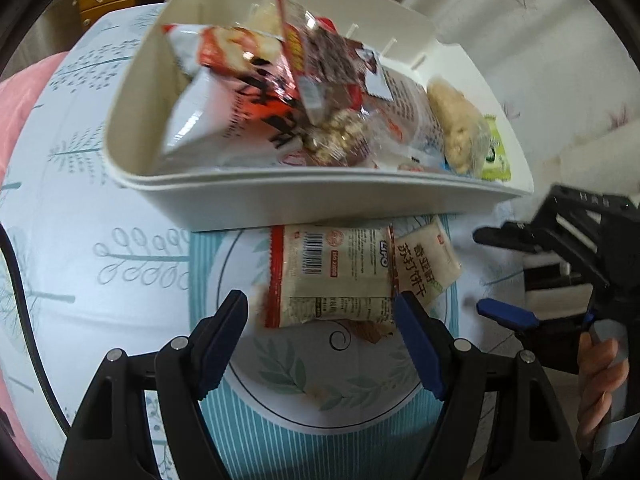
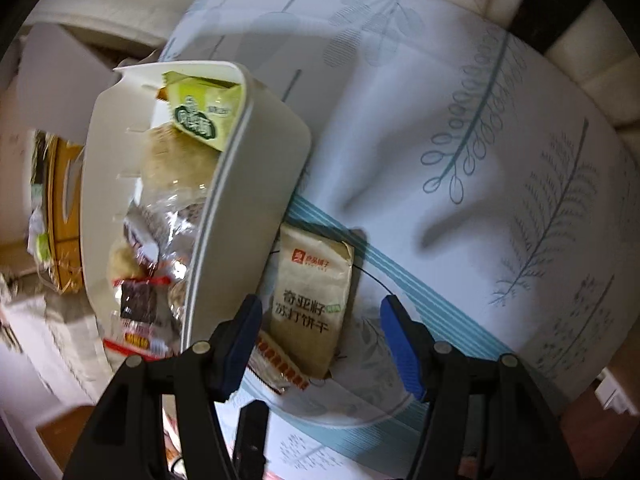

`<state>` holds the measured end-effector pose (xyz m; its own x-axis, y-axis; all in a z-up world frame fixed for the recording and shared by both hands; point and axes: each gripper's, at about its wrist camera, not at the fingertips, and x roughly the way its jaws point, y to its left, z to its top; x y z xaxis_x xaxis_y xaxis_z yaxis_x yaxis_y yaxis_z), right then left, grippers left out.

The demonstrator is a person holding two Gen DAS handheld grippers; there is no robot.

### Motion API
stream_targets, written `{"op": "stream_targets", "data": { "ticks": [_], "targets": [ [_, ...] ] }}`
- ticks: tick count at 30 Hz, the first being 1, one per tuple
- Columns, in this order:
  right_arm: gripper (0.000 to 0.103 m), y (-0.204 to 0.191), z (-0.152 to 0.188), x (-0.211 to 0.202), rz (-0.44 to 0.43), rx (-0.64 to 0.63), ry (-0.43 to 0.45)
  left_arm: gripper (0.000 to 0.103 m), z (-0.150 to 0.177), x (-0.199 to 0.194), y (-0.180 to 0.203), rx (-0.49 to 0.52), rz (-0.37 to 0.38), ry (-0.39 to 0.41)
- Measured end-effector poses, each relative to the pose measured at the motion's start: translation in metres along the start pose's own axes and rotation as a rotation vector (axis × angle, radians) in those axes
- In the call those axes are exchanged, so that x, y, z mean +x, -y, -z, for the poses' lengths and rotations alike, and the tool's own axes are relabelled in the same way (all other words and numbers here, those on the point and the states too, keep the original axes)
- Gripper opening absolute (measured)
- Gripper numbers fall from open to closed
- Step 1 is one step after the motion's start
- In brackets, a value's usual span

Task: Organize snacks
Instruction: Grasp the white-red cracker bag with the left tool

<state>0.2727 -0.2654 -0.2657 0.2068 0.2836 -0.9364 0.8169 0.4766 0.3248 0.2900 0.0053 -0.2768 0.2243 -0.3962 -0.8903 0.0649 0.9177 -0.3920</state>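
**Both jaws open above the loose packets beside the bin**

My left gripper (image 1: 322, 312) stands spread wide with nothing held; the red-edged snack packet (image 1: 332, 276) lies on the table just in front of the white bin (image 1: 280, 204), between my fingertips but untouched. My right gripper (image 2: 320, 316) is likewise parted and empty, its fingers either side of the beige cracker packet (image 2: 310, 304), which rests flat against the bin's outer wall. Inside the bin are heaped snacks: a green packet (image 2: 204, 114) at one end, an orange-and-white bag (image 1: 240, 92) at the other. The bin sits on the leaf-print tablecloth (image 2: 460, 128).
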Motion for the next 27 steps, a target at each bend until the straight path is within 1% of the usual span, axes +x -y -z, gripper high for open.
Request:
{"op": "stream_targets", "data": {
  "ticks": [3,7,9,11,13,17,22,24,27],
  "targets": [
    [0.062,-0.002,0.001,0.008,0.008,0.023,0.008,0.075,0.0,0.009,0.006,0.024,-0.005,-0.016],
    [0.062,0.0,-0.002,0.017,-0.01,0.053,-0.008,0.075,-0.003,0.015,0.01,0.046,-0.033,-0.016],
    [0.064,-0.001,-0.003,0.019,0.001,0.058,-0.001,0.075,-0.006,0.021,0.014,0.048,-0.038,-0.017],
    [0.069,-0.001,-0.003,0.02,0.006,0.064,0.007,0.075,-0.009,0.026,0.017,0.057,-0.042,-0.016],
    [0.07,-0.002,-0.002,0.021,0.006,0.068,0.016,0.075,-0.011,0.029,0.018,0.065,-0.05,-0.011],
    [0.07,-0.009,-0.002,0.029,0.012,0.065,0.018,0.075,-0.016,0.033,0.018,0.059,-0.044,-0.003],
    [0.07,-0.005,0.0,0.032,0.012,0.079,0.026,0.075,-0.014,0.029,0.013,0.064,-0.043,0.016],
    [0.07,-0.005,0.0,0.033,0.011,0.079,0.022,0.073,-0.013,0.029,0.012,0.06,-0.043,0.02],
    [0.07,-0.008,0.002,0.034,0.012,0.071,0.025,0.064,-0.01,0.025,0.009,0.06,-0.052,0.036]
  ]
}}
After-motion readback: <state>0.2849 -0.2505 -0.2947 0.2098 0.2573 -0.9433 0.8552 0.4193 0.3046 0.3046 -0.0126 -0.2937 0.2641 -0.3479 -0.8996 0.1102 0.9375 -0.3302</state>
